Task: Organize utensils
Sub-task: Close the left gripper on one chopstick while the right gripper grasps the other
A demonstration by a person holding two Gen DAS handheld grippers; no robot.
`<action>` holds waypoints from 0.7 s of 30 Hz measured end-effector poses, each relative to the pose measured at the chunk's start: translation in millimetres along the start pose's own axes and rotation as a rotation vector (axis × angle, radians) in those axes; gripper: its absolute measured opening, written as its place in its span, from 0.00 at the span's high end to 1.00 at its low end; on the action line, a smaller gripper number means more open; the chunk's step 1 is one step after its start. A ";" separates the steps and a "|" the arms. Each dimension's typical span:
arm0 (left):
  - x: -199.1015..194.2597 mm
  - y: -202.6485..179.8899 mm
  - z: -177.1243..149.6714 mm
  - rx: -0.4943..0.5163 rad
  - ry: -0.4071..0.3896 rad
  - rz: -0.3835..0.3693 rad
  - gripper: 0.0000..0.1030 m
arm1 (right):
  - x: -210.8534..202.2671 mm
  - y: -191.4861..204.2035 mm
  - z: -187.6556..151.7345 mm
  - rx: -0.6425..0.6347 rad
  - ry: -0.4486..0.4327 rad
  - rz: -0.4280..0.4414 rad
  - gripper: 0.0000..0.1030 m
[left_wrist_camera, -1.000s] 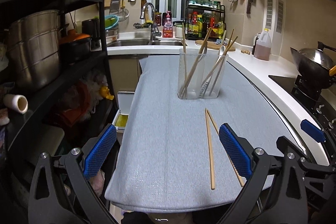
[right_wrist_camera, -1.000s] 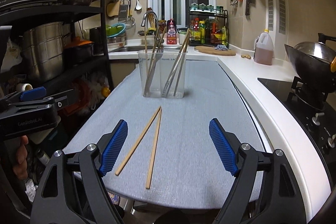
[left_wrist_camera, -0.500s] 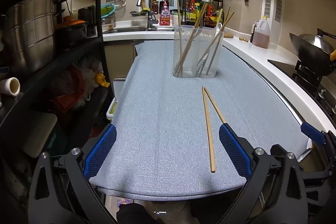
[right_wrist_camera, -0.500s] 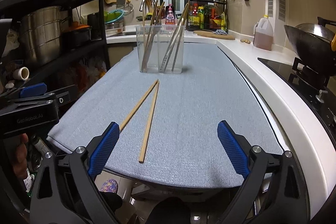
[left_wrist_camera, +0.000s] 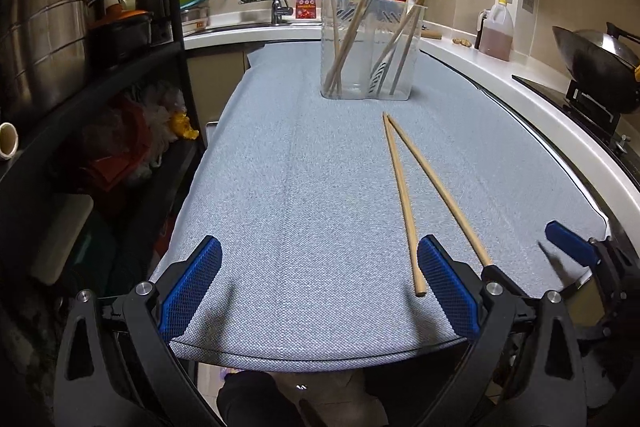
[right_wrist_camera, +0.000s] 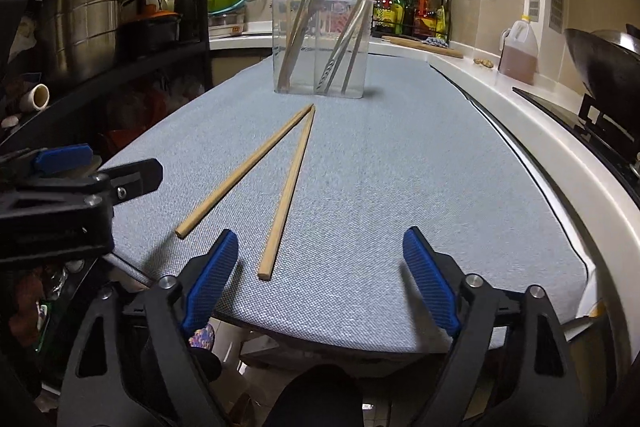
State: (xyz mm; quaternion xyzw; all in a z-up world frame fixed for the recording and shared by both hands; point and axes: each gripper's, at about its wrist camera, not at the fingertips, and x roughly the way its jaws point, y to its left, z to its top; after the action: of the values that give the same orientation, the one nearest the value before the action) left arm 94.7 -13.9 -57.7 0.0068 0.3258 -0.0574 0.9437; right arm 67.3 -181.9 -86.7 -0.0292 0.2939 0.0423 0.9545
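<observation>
Two wooden chopsticks (left_wrist_camera: pixel 404 203) lie in a narrow V on the grey-blue mat (left_wrist_camera: pixel 304 187); they also show in the right wrist view (right_wrist_camera: pixel 288 183). A clear divided utensil holder (left_wrist_camera: pixel 370 47) stands at the far end, holding several chopsticks and a spoon; it also shows in the right wrist view (right_wrist_camera: pixel 320 47). My left gripper (left_wrist_camera: pixel 320 287) is open and empty at the mat's near edge, its right pad beside the chopsticks' near ends. My right gripper (right_wrist_camera: pixel 320 283) is open and empty, with one chopstick's near end just inside its left pad.
A black shelf rack (left_wrist_camera: pixel 80 67) with steel pots stands left. A white counter (left_wrist_camera: pixel 540 99) runs along the right with an oil jug (left_wrist_camera: pixel 496 31), a wok (left_wrist_camera: pixel 600 63) and a stove. The sink (left_wrist_camera: pixel 272 7) and a spice rack are at the back.
Both grippers have dropped lower and moved closer to the mat's near edge. The chopsticks and the holder have not moved. Both grippers stay open.
</observation>
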 end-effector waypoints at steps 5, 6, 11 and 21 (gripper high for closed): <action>3.8 3.5 3.5 -0.018 0.002 -0.003 0.08 | 8.1 5.9 -13.2 -0.003 -0.085 0.051 0.72; 4.2 2.5 3.6 -0.016 0.001 -0.007 0.08 | 8.4 7.4 -15.2 -0.006 -0.099 0.067 0.80; 6.8 -8.7 -1.9 0.002 -0.002 -0.049 0.08 | 7.3 5.2 -13.6 0.012 -0.094 0.080 0.94; 18.7 -42.0 -12.4 0.070 0.013 -0.124 0.15 | 2.4 -34.9 -17.9 0.095 -0.083 -0.005 0.93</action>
State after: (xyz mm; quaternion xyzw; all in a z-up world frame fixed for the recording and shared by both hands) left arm 97.0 -57.0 -77.9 0.0202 0.3292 -0.1273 0.9354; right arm 62.7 -217.9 -101.7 0.0173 0.2556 0.0271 0.9663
